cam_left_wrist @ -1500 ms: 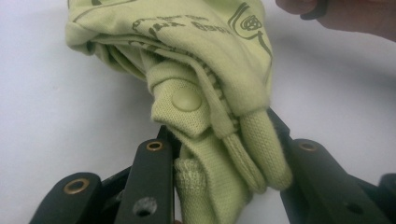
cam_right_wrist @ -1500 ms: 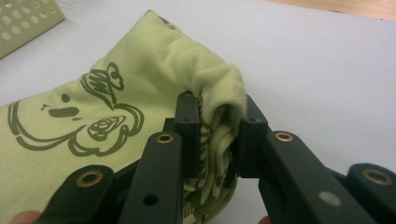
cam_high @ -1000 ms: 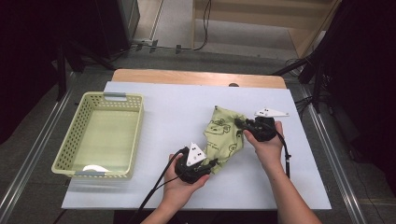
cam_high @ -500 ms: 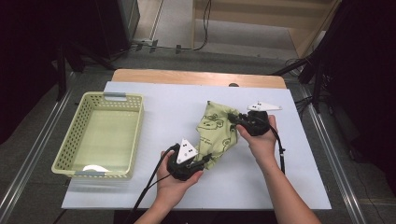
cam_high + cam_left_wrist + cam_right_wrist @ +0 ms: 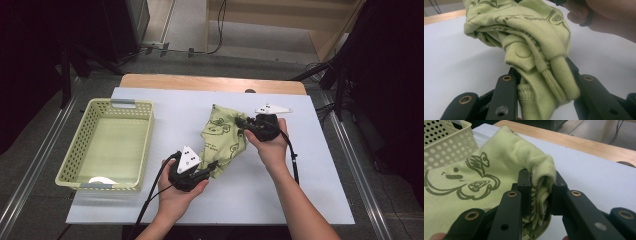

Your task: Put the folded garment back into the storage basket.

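Garment, clamped at opposite ends by left gripper and right gripper, has lifted and shifted toward the basket, indicating transfer is underway.

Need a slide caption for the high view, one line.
Left claw and right claw each grip one end of a bunched light-green printed garment above the white table, beside a green basket.
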`<state>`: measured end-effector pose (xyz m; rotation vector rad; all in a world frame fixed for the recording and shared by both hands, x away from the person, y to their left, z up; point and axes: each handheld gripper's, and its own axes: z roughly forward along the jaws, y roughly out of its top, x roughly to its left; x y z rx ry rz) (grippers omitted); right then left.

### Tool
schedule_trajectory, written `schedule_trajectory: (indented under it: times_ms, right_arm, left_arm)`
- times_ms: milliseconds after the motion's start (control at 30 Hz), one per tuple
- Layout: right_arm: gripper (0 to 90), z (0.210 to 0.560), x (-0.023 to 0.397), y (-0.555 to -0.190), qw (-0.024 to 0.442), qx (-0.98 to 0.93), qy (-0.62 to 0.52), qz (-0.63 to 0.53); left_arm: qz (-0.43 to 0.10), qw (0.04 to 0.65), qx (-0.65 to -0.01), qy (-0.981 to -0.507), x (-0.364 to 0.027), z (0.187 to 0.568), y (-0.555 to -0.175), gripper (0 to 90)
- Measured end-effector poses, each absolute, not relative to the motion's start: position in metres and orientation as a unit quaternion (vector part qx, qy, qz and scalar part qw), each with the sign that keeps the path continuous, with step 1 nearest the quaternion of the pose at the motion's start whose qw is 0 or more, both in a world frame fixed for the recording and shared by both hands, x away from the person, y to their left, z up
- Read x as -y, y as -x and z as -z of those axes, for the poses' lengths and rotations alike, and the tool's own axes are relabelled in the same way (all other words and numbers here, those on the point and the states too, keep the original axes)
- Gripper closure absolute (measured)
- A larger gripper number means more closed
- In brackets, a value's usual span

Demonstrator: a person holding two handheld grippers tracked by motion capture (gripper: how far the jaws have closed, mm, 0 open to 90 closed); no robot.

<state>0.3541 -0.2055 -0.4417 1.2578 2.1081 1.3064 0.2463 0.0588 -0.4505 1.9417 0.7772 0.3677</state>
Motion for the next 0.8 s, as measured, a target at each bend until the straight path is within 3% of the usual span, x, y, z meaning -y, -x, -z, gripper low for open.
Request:
schedule_trajectory:
  times_ms: [800]
  right_arm:
    - [73.0,0.414,0.155,-0.371,0.173,-0.755,-0.414,-0.479]
  left_arm:
    - [-0.181,0.497,-0.342,-0.777,-0.103,0.423,-0.247,65.1]
